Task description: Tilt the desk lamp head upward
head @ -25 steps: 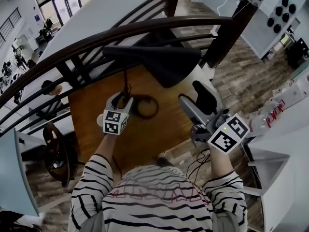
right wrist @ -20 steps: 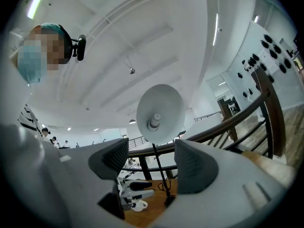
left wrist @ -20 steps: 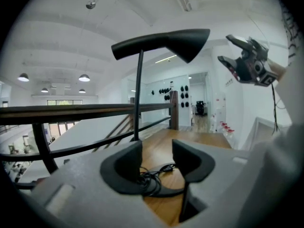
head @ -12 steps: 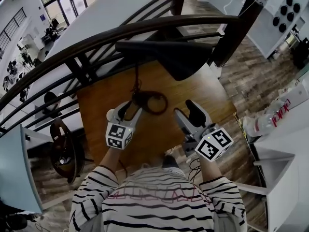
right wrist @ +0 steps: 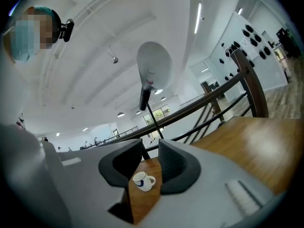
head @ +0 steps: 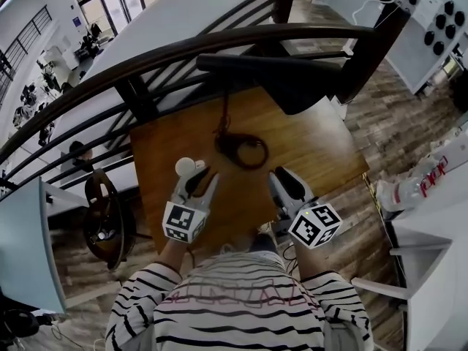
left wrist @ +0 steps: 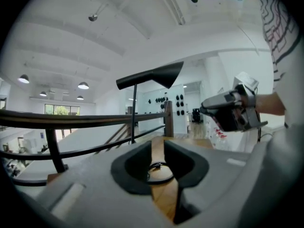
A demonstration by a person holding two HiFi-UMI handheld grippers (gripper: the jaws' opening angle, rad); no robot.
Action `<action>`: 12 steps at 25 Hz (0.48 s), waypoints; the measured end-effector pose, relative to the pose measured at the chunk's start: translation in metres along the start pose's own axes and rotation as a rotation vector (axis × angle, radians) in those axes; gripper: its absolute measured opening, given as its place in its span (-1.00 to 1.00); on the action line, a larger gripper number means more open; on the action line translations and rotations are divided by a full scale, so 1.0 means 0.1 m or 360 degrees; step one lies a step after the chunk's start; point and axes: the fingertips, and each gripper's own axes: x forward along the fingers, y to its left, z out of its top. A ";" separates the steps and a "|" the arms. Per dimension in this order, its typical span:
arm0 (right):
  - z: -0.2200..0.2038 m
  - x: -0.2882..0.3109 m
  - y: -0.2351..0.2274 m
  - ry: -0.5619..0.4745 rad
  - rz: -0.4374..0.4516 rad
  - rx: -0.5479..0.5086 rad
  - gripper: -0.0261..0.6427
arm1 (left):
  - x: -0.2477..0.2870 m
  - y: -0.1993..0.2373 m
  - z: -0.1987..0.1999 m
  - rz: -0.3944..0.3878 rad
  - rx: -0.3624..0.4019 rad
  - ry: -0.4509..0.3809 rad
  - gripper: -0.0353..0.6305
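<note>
- Above the near part of the wooden table (head: pixel 322 148), the left gripper (head: pixel 200 178) and the right gripper (head: pixel 282 178) are being held side by side and well apart, both pointed roughly level.
- The left gripper's jaws have just been closing; they are being kept a narrow gap apart, and nothing is being gripped between them. Only table wood and the lamp's ring base, farther off, are being seen through that gap.
- The right gripper's jaws have just been closing too; a slim gap is being left between them, with nothing pinched. A white mug (right wrist: pixel 142 180) is being seen through it, standing beyond the jaws on the table.
- In the head view, that mug is being shown just beside the left gripper's fingertips, on their outer side.
- The desk lamp's ring base (head: pixel 242 151) is being left untouched ahead of both grippers, roughly between them.
- Its thin stem (head: pixel 224 115) is being carried up from the base, and the black lamp head (head: pixel 296 79) is being held high above and ahead of the grippers, toward the right gripper's side.
- A dark curved railing (head: pixel 146 57) is being seen beyond the lamp.
</note>
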 end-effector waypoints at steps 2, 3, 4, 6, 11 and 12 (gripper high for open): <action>-0.14 0.01 0.00 0.0035 -0.0017 0.0007 -0.64 | -0.11 -0.03 0.00 0.0001 -0.0004 -0.0014 -0.67; -0.20 0.01 0.00 0.0049 -0.0025 0.0009 -0.66 | -0.16 -0.04 -0.02 0.0004 -0.0009 -0.0013 -0.69; -0.26 0.02 0.00 0.0061 -0.0034 0.0010 -0.70 | -0.21 -0.04 -0.04 0.0009 -0.0014 -0.0009 -0.72; -0.36 0.01 -0.01 0.0083 -0.0055 0.0011 -0.75 | -0.29 -0.05 -0.09 0.0018 -0.0022 0.0002 -0.78; -0.61 -0.01 0.00 0.0137 -0.0100 0.0049 -0.88 | -0.46 -0.10 -0.16 0.0030 -0.0052 0.0024 -0.88; -0.66 -0.01 0.00 0.0150 -0.0104 0.0054 -0.89 | -0.49 -0.10 -0.19 0.0039 -0.0056 0.0033 -0.88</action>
